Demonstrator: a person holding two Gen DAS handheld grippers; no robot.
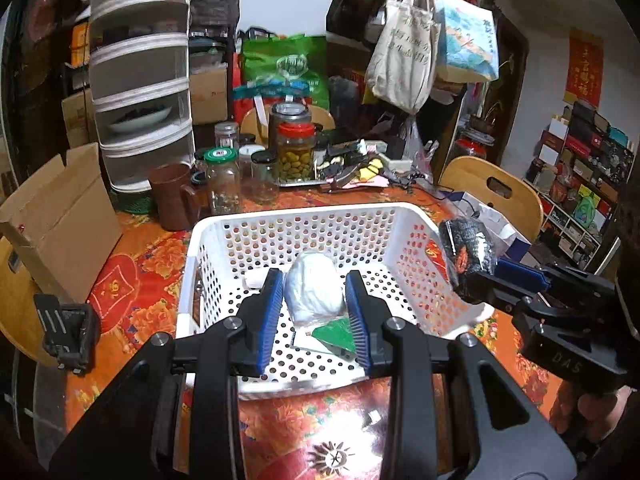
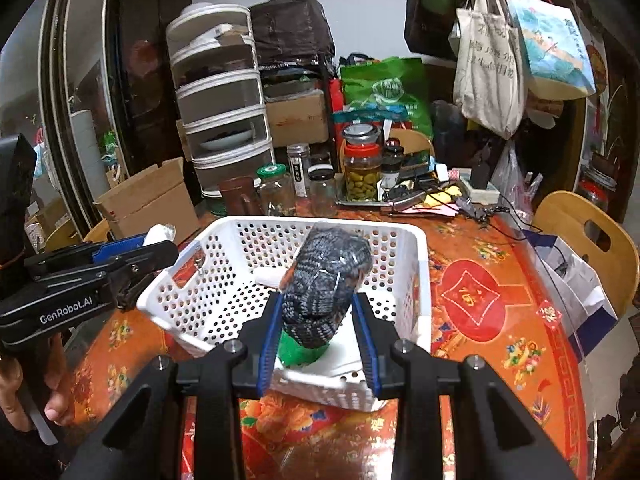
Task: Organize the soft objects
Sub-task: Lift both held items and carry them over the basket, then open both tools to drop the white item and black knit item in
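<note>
A white perforated basket [image 1: 304,232] stands on the red patterned table; it also shows in the right wrist view [image 2: 224,280]. My left gripper [image 1: 316,304] is shut on a white soft bundle in clear wrap [image 1: 314,286] with a green card, held over the basket's near half. My right gripper [image 2: 318,328] is shut on a black-and-grey knitted bundle in clear wrap [image 2: 326,280] with a green end, held above the basket's near right corner. That bundle also shows in the left wrist view [image 1: 468,254], at the basket's right rim.
Glass jars [image 1: 294,152], a brown mug [image 1: 172,196] and a tray of clutter [image 1: 360,168] stand behind the basket. A cardboard box [image 1: 60,216] sits at left. A wooden chair [image 2: 588,248] and a white paper bag [image 2: 576,280] are at right.
</note>
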